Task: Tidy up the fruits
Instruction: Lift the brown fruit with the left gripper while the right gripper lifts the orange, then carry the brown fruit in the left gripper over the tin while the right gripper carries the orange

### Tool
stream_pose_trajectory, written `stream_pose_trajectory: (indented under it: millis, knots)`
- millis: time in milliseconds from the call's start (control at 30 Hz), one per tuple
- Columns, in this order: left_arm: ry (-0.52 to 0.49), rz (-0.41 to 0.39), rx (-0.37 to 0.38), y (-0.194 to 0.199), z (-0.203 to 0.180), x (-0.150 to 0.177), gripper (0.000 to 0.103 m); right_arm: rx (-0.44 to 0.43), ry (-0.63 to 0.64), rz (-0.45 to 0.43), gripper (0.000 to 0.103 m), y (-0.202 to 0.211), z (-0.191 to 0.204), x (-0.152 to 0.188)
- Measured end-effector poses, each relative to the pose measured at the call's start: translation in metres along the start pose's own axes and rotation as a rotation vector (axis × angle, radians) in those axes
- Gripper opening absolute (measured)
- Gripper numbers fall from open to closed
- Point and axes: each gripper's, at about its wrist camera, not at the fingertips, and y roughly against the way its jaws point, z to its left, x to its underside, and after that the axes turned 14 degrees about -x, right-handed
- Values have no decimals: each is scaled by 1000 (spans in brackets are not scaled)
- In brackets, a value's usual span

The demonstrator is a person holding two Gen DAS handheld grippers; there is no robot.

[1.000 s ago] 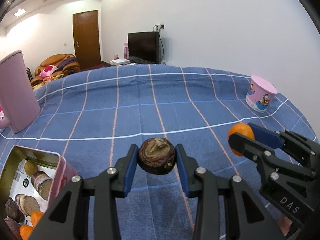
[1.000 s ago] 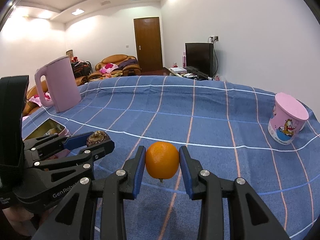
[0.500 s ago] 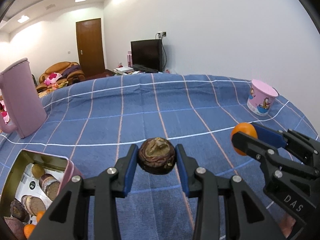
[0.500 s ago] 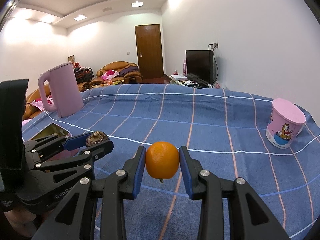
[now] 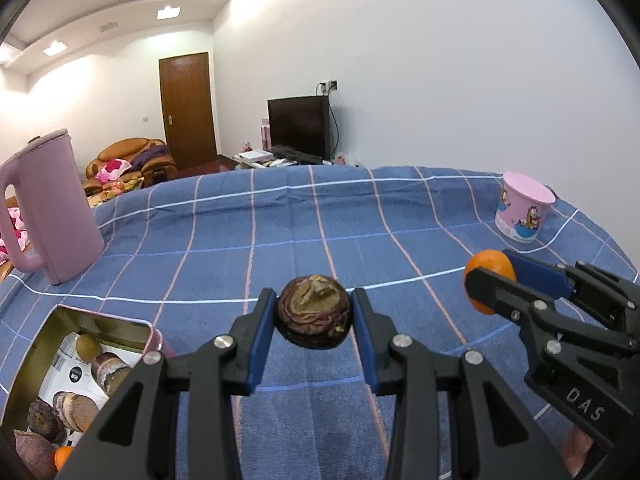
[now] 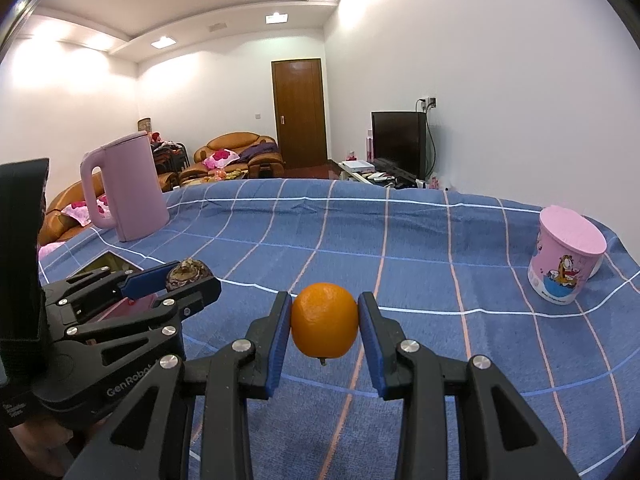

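Far left of the jaws stands a pink kettle (image 5: 52, 216) on the blue checked cloth (image 5: 320, 220) that covers the desk. Below and left of the left gripper (image 5: 314, 322) sits an open tin (image 5: 80, 376) already holding several fruits, so it is probably where the fruit is being gathered. The left jaws pinch a wrinkled brown fruit (image 5: 315, 316) from both sides, lifted clear of the cloth, likely for carrying to the tin. To the right, the right gripper (image 6: 325, 326) pinches an orange (image 6: 325, 320) at its widest part, also held in the air. Farther right of both jaws a pink cartoon cup (image 6: 566, 256) stands apart, untouched.
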Motion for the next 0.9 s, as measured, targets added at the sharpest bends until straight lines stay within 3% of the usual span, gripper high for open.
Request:
stream_pose_trajectory:
  millis: [600, 900]
  knots:
    - [19, -98, -77, 24, 8, 5, 39, 3, 40, -64, 36, 14, 10, 4]
    - [43, -105, -95, 30, 17, 8, 39, 10, 71, -87, 36, 19, 18, 6]
